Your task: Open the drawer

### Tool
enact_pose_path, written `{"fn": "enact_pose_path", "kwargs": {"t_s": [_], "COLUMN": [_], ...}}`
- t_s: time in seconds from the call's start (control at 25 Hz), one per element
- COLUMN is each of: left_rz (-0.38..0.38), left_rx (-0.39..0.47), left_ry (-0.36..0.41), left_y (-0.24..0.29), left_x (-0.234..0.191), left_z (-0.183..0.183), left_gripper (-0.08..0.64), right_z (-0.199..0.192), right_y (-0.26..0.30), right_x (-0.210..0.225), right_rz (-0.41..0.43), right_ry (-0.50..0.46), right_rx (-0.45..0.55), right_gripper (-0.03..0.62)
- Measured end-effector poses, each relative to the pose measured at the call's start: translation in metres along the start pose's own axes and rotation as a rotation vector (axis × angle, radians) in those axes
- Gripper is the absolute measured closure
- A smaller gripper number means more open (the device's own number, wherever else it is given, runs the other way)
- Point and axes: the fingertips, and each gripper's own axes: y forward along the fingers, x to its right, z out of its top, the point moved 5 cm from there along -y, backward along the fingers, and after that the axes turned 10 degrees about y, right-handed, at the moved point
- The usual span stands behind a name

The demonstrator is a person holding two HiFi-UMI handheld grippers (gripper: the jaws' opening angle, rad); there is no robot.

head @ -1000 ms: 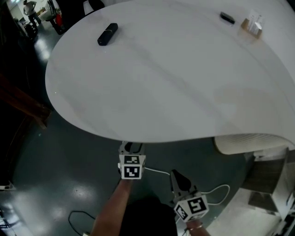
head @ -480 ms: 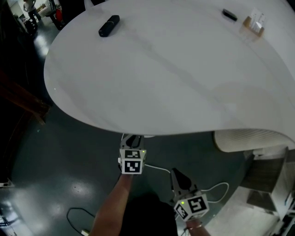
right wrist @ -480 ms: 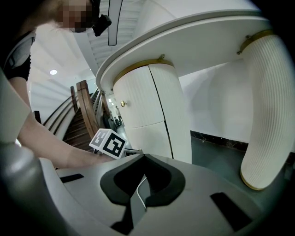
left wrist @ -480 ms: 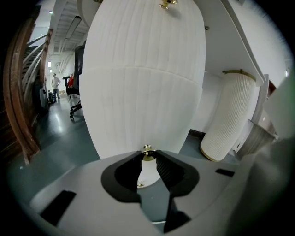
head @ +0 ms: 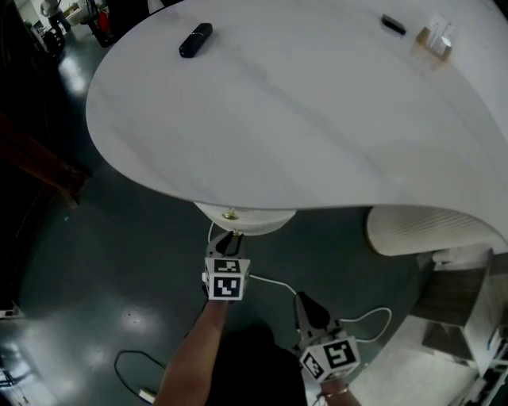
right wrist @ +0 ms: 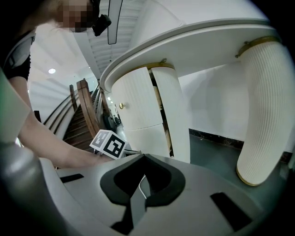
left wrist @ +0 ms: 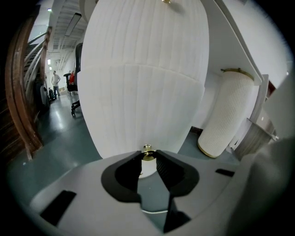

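The white fluted drawer front (head: 244, 219) pokes out from under the rim of the white table (head: 317, 119). Its small brass knob (left wrist: 148, 152) sits pinched between the black tips of my left gripper (left wrist: 148, 156), whose jaws have just closed onto it. From the head view, the left gripper (head: 229, 238) points at that knob (head: 230, 214). A second knob (left wrist: 167, 1) shows higher on the curved front (left wrist: 143, 92). My right gripper (right wrist: 144, 159) hangs back, shut and empty, lower right in the head view (head: 302, 298).
A fluted white table leg (head: 429, 231) stands to the right. On the table lie a black case (head: 195, 40), a small black item (head: 390, 24) and a clear holder (head: 435, 41). A white cable (head: 270, 284) lies on the dark floor. A wooden stair rail (left wrist: 23, 115) runs at the left.
The drawer front, hidden under the table edge before, has slid out toward me. My left gripper has drawn back with the knob. The right gripper has barely shifted.
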Motion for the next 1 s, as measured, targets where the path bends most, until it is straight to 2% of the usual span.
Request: {"fn": "enact_pose_path", "kwargs": {"t_s": [1.0], "left_rz": [-0.047], "left_rx": [-0.125], "left_ry": [-0.025], "left_y": [-0.06], "left_x": [0.025], "left_z": [-0.057], "left_gripper": [0.46], "right_z": [-0.001], "right_y": [-0.054], "right_x": [-0.055], "right_rz": [-0.016], "right_ry": [0.045], "right_rx": [-0.044], "right_gripper": [0.589]}}
